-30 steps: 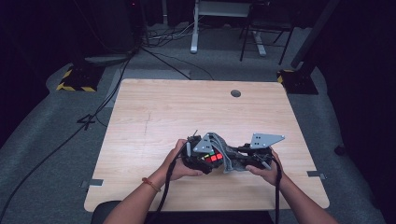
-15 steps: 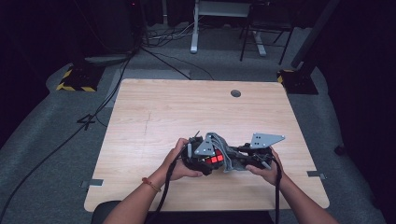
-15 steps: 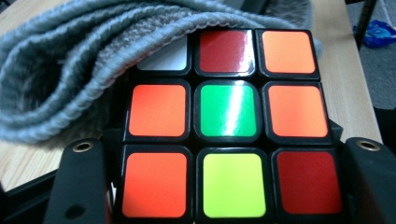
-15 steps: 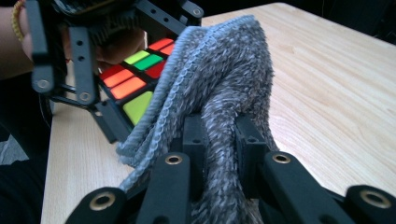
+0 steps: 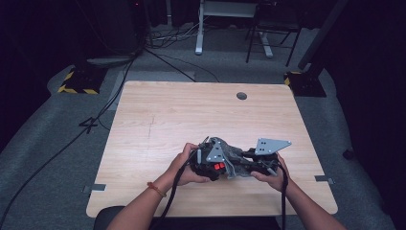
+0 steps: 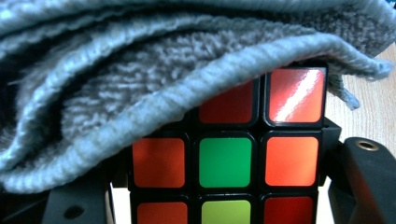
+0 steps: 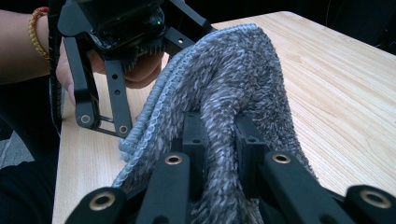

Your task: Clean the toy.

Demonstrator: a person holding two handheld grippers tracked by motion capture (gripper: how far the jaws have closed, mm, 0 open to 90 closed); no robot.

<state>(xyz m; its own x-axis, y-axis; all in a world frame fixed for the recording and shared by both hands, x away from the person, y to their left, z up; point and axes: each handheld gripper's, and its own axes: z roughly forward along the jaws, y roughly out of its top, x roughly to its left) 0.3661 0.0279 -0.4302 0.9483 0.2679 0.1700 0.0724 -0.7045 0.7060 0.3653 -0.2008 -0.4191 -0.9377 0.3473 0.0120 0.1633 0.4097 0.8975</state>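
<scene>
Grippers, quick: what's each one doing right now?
Left gripper: shut on the puzzle cube, grey cloth draped over it.
Right gripper: shut on the grey cloth.

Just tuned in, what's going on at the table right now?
A person at the wooden table works with a hand-held gripper in each hand. The left hand-held gripper is shut on a puzzle cube, and the right hand-held gripper pinches a folded grey towel. The towel drapes over the top of the cube, as if wiping it. Both hands sit close together near the table's front edge.
</scene>
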